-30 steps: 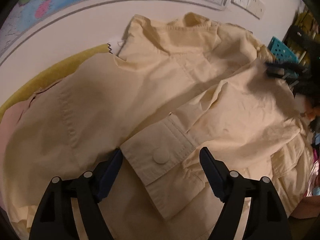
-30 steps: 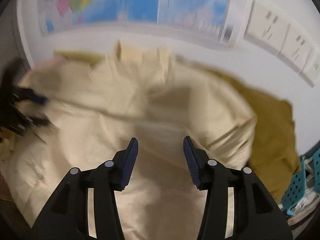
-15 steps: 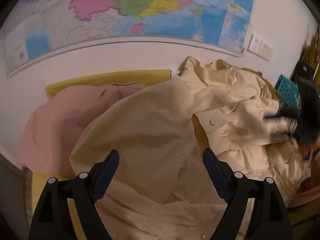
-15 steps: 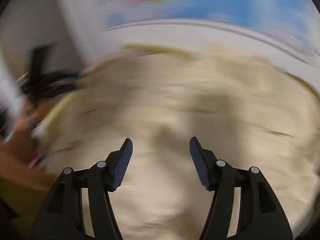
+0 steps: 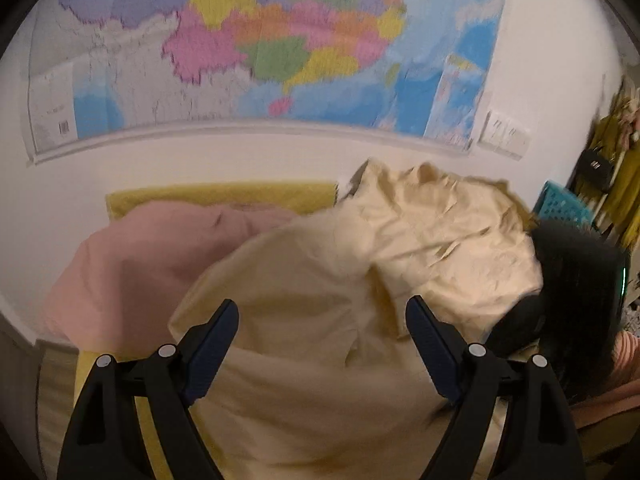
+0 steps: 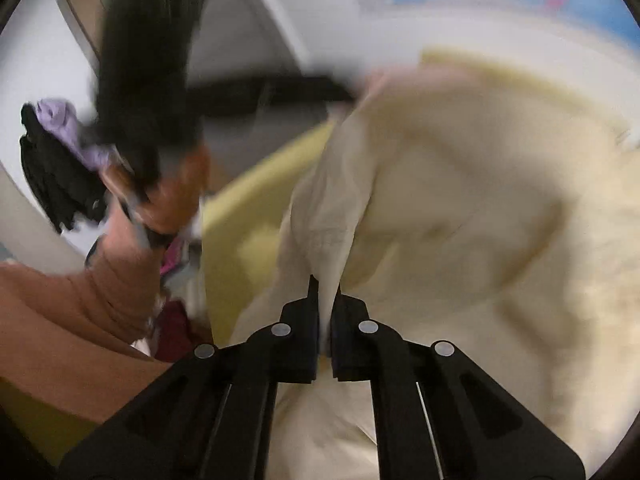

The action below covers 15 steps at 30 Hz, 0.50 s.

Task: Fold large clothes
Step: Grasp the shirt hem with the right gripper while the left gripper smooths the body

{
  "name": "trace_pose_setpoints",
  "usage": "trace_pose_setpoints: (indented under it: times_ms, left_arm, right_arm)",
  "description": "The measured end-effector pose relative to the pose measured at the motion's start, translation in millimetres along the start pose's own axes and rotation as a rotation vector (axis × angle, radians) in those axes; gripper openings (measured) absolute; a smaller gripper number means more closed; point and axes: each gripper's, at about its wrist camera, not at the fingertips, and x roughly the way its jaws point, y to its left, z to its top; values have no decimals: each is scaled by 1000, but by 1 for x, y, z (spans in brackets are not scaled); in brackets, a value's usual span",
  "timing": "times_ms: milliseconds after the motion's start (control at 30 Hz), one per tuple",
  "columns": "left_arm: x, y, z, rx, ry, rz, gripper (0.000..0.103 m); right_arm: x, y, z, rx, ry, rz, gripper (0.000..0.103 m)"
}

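Note:
A large cream jacket lies crumpled on a yellow cover, partly over a pink garment. My left gripper hovers above the jacket's near part, open wide, with nothing between its fingers. In the right wrist view my right gripper is shut on a raised fold of the cream jacket, and the cloth rises in a ridge from between the pads. The view is motion-blurred. A person's hand holds the other black gripper at the left of that view.
A coloured wall map and wall sockets are behind the bed. A teal basket stands at the right. An orange sleeve and a heap of dark and purple clothes are at the left.
My left gripper has pulled back and up from the buttoned cuff, bringing the pink garment and map into view. My right gripper swung left across the jacket and shut on a fold.

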Motion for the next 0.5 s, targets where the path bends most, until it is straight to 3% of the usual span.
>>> trace_pose_setpoints:
  times_ms: [133,300,400,500]
  left_arm:
    - [-32,-2,18,-25,-118,-76,83]
    - [-36,-23,31,26,-188,-142,85]
    - [-8,-37,32,62,-141,-146,85]
    - [38,-52,26,102,-39,-123,85]
  right_arm:
    - [-114,-22,8,47,-180,-91,4]
    - [-230,-83,-27,208,-310,-348,4]
    - [-266,-121,-63,349,-307,-452,4]
    - [-275,-156,-100,468,-243,-509,5]
